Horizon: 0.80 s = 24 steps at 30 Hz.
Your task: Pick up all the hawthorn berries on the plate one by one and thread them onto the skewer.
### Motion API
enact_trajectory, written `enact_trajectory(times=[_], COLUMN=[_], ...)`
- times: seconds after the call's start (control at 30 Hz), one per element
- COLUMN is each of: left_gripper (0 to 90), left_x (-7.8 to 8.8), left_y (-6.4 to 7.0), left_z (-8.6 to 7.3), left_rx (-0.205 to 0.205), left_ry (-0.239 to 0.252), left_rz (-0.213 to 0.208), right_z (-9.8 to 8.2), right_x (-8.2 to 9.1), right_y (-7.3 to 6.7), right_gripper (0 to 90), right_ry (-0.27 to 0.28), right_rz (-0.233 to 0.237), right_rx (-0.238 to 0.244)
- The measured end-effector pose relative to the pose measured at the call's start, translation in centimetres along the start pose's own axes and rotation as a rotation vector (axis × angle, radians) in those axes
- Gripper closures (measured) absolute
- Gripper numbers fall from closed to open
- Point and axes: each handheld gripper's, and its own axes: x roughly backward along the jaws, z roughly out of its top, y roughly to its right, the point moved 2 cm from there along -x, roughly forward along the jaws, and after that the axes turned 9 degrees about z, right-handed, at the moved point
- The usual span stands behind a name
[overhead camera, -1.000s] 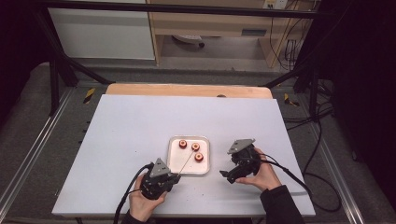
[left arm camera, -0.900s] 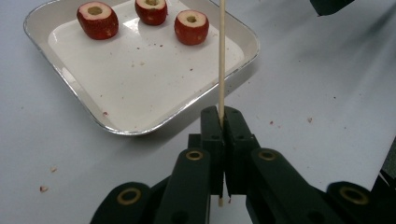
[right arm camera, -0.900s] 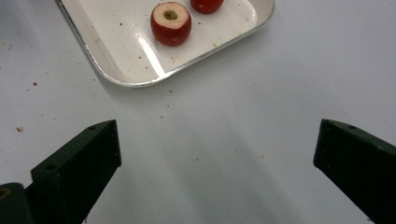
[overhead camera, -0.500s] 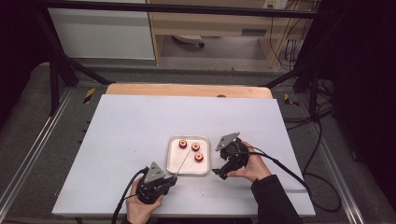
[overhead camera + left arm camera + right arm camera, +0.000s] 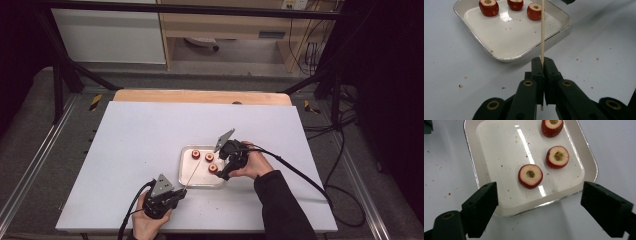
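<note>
Wooden skewer (image 5: 542, 32) clamped in left gripper (image 5: 542, 62), bare, none threaded yet. Three cored fruit pieces (image 5: 530, 176) sit in tray (image 5: 587, 152) just ahead of right gripper (image 5: 539, 206); jaws apart, just been closing, nothing between.

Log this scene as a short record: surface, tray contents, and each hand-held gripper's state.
surface: white table
tray: white, metal-rimmed, holds three cored red fruit pieces
left hand-held gripper: shut on a thin wooden skewer that points over the tray
right hand-held gripper: open at the tray's edge, jaws have just been closing, nothing gripped
</note>
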Motion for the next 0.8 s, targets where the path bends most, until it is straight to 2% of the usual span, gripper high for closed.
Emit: enact_trajectory(times=[0.23,0.27,0.3,0.37,0.43,0.53,0.8], left_gripper=[88.2,88.2,88.2,88.2,88.2,88.2,88.2], left_x=[-0.1,-0.1,-0.1,-0.2,-0.3,-0.3,-0.3], left_y=[-0.3,-0.2,-0.2,-0.2,-0.1,-0.1,-0.2], left_z=[0.0,-0.1,-0.1,-0.1,-0.1,-0.1,-0.2], left_rx=[0.002,-0.003,-0.003,-0.007,-0.009,-0.015,-0.018], left_ry=[-0.004,-0.008,-0.008,-0.012,-0.014,-0.016,-0.019], left_rz=[0.001,0.000,0.000,-0.003,-0.007,-0.007,-0.005], right_z=[1.1,1.4,1.5,1.8,1.8,1.9,2.3], right_x=[-1.3,-1.6,-1.7,-2.0,-2.1,-2.7,-3.3], right_y=[0.1,0.2,0.3,0.4,0.5,0.7,0.9], right_gripper=[26.6,31.8,34.4,38.3,39.8,44.3,53.8], right_ry=[-0.047,-0.077,-0.088,-0.093,-0.101,-0.145,-0.155], right_rz=[0.056,0.073,0.080,0.103,0.110,0.125,0.125], right_rx=[0.030,0.037,0.050,0.045,0.051,0.051,0.091])
